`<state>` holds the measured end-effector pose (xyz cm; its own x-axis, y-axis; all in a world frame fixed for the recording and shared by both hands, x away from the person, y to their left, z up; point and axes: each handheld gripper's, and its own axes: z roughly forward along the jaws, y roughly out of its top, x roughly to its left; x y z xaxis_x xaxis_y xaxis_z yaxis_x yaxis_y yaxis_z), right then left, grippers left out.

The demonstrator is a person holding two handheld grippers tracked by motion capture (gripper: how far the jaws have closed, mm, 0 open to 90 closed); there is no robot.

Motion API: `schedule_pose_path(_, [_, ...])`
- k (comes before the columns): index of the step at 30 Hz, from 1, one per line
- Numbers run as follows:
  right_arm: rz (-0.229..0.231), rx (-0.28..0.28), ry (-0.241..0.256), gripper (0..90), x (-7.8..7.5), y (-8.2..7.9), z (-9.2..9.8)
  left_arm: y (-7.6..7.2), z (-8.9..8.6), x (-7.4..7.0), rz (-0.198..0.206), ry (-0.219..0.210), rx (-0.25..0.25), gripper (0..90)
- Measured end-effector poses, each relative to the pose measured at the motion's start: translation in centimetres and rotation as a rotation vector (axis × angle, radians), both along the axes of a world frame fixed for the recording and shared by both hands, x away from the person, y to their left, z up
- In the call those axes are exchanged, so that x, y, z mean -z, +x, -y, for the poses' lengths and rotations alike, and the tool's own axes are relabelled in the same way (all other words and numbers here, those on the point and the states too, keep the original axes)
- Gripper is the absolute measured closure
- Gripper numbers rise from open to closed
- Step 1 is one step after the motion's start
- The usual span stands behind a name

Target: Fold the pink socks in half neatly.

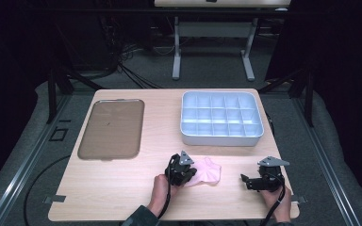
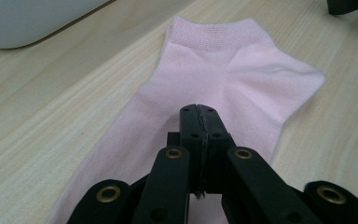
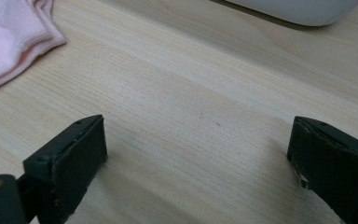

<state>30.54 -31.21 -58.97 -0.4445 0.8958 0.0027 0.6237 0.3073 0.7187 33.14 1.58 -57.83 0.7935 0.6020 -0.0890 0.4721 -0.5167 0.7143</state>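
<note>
A pink ankle sock (image 1: 208, 171) lies flat on the wooden table (image 1: 122, 179) near the front edge. My left gripper (image 1: 190, 174) is at the sock's left end. In the left gripper view the sock (image 2: 223, 70) stretches away with its cuff farthest off, and the left gripper (image 2: 198, 113) hangs over its middle with the jaws pressed together; I see no fabric pinched between them. My right gripper (image 1: 245, 182) sits to the right of the sock, pointing left. In the right gripper view the right gripper (image 3: 198, 144) stands wide open over bare wood, the sock (image 3: 9, 37) at the upper left.
A light grey box (image 1: 221, 140) with several compartments stands at the back right, and its wall (image 2: 28, 18) also shows in the left gripper view. A flat brown tray (image 1: 111, 127) lies at the back left. A hand holds each gripper from the table's front edge.
</note>
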Motion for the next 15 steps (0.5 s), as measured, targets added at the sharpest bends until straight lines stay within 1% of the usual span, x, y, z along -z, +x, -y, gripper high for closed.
schedule_pose_path(7, [0.0, 0.0, -0.001, 4.0, 0.0, 0.0, 0.0, -0.8, 0.2, 0.0, -0.001, -0.003, 0.016, 89.7])
schedule_pose_path(11, [0.002, 0.003, 0.0, 4.0, 0.0, 0.0, 0.0, -1.3, 0.2, 0.1, -0.007, -0.021, 0.012, 89.7])
schedule_pose_path(15, [0.002, 0.004, 0.0, 4.0, 0.0, 0.0, 0.0, -1.7, 0.3, 0.2, 0.003, -0.019, 0.007, 89.7])
